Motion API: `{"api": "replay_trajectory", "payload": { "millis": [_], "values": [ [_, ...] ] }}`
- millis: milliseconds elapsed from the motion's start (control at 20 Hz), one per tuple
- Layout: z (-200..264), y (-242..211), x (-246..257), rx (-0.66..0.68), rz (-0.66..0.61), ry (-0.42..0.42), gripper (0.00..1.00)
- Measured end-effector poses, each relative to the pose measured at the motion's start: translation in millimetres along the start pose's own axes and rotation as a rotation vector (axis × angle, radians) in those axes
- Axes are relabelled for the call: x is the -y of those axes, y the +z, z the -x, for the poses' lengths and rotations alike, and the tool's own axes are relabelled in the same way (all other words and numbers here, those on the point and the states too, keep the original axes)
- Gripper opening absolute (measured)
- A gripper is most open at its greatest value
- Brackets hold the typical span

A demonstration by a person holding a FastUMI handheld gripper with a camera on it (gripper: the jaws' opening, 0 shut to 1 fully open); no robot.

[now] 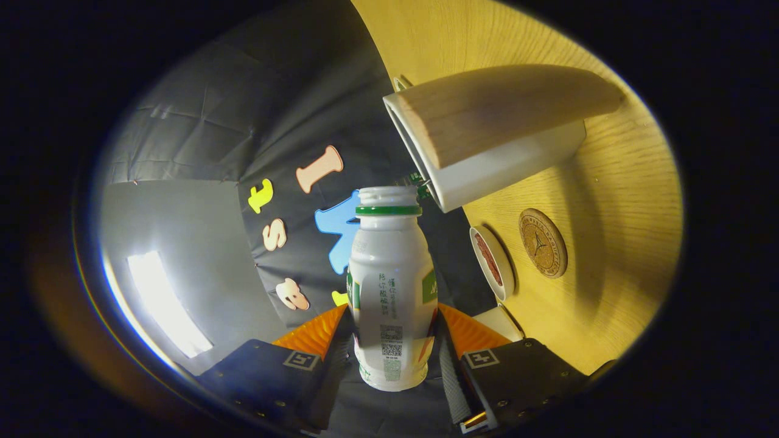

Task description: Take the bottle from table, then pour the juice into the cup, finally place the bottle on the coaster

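Observation:
A small white bottle (391,286) with a green neck ring and no cap sits between my fingers, and my gripper (392,331) is shut on it. The whole view is rolled sideways, so the bottle is tipped toward the cup. Its open mouth lies close to the rim of the white cup (493,137), which wears a wooden sleeve and stands on the wooden table (614,231). A round cork coaster (542,243) lies flat on the table beyond my fingers, beside the cup. No liquid shows at the bottle's mouth.
A small white dish (492,263) with something red in it sits between the coaster and my fingers. Another white object (500,319) peeks out near my right finger. The booth's black cloth wall backs the table.

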State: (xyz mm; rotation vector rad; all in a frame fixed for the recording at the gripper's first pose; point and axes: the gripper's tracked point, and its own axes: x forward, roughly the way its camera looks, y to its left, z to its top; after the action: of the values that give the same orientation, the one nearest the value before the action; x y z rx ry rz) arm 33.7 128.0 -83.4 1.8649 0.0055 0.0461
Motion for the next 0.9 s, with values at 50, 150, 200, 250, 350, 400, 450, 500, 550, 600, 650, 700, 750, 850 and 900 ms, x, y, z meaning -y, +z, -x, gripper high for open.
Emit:
{"api": "replay_trajectory", "payload": {
  "millis": [50, 150, 200, 250, 350, 400, 450, 500, 550, 600, 650, 700, 750, 850, 900],
  "values": [
    [0.5, 1.5, -0.3, 0.003, -0.003, 0.003, 0.71],
    [0.7, 1.5, 0.0, 0.006, -0.008, 0.004, 0.71],
    [0.7, 2.4, -0.2, 0.010, -0.010, 0.006, 0.71],
    [1.4, 3.1, -1.1, 0.012, -0.012, 0.008, 0.71],
    [2.9, 4.3, -1.5, 0.016, -0.014, 0.012, 0.71],
    [3.2, 5.2, -1.4, 0.018, -0.015, 0.014, 0.71],
    [3.1, 5.4, -2.2, 0.021, -0.017, 0.016, 0.71],
    [3.5, 5.9, -2.4, 0.023, -0.019, 0.018, 0.71],
    [4.5, 7.1, -3.3, 0.026, -0.022, 0.022, 0.71],
    [4.3, 7.8, -3.5, 0.029, -0.027, 0.025, 0.71],
    [4.5, 7.9, -3.4, 0.032, -0.032, 0.027, 0.71],
    [5.3, 9.1, -3.5, 0.035, -0.037, 0.027, 0.71],
    [4.9, 9.1, -4.1, 0.037, -0.043, 0.028, 0.71],
    [6.0, 10.0, -5.4, 0.043, -0.054, 0.032, 0.71],
    [5.2, 10.5, -5.3, 0.047, -0.060, 0.034, 0.71]
  ]
}}
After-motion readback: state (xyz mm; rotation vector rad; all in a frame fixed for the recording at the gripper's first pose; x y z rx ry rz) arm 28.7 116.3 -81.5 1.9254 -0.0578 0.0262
